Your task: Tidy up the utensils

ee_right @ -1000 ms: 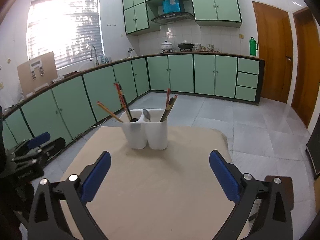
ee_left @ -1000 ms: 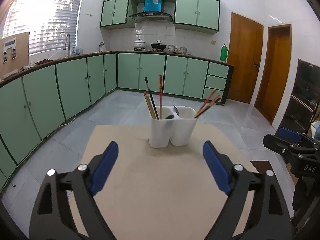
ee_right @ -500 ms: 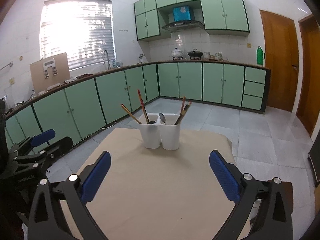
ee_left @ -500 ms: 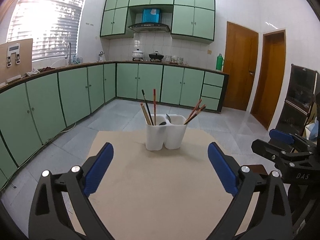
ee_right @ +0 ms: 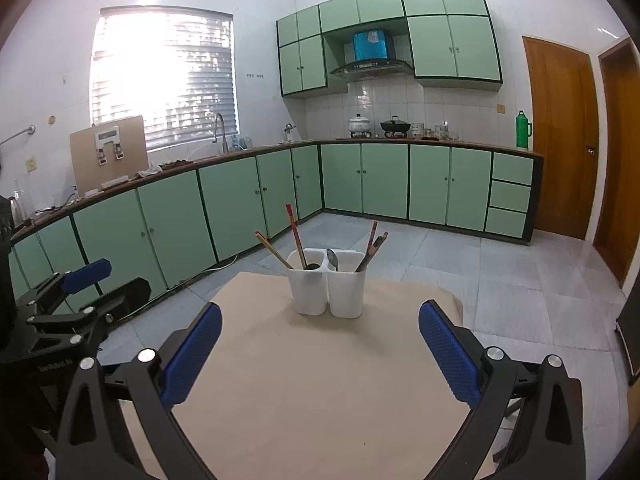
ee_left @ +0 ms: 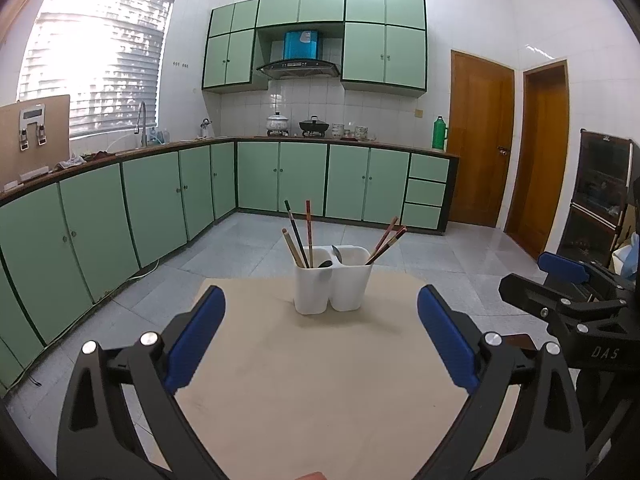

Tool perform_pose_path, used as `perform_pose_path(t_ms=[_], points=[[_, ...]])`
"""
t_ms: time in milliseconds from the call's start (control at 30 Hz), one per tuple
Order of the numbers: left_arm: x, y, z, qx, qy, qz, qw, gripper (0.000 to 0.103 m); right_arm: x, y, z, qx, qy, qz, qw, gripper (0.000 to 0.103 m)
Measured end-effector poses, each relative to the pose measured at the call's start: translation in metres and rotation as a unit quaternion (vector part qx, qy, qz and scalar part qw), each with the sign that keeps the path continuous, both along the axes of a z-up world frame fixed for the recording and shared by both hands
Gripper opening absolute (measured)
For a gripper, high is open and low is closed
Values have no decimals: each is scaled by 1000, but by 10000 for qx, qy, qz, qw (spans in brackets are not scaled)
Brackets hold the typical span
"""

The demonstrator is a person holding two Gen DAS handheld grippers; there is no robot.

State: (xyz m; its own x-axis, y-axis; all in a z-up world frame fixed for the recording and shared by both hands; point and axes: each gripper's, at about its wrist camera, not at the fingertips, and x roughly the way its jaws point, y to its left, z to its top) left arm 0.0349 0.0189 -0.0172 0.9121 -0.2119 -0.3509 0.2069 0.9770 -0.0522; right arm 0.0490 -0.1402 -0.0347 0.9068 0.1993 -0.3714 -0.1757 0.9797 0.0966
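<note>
A white two-compartment utensil holder point(ee_left: 331, 285) point(ee_right: 327, 289) stands on the beige table point(ee_left: 312, 392) point(ee_right: 312, 392), near its far edge. Chopsticks point(ee_left: 298, 236) and a spoon lean out of its left cup; more chopsticks point(ee_left: 386, 238) and a spoon point(ee_left: 337, 254) stand in the right cup. My left gripper point(ee_left: 320, 336) hovers open, well short of the holder, nothing between its blue pads. My right gripper point(ee_right: 320, 340) is likewise open and empty, also back from the holder. Each gripper shows at the side of the other's view.
Green kitchen cabinets point(ee_left: 160, 208) run along the left and far walls beyond a tiled floor. Two wooden doors point(ee_left: 480, 136) are at the right, with a dark cabinet point(ee_left: 600, 200) beside them. The table surface between the grippers and the holder is bare.
Both grippers have drawn back and risen from the holder, which now looks smaller and farther off. The left gripper's jaws have spread a little wider.
</note>
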Motion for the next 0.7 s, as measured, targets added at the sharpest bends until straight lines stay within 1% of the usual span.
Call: perform_pose_path(t_ms=[700], points=[[0,-2,-1,-38,60,-6,10000,94,0,2,-3,-24,-1,55,10000,97]])
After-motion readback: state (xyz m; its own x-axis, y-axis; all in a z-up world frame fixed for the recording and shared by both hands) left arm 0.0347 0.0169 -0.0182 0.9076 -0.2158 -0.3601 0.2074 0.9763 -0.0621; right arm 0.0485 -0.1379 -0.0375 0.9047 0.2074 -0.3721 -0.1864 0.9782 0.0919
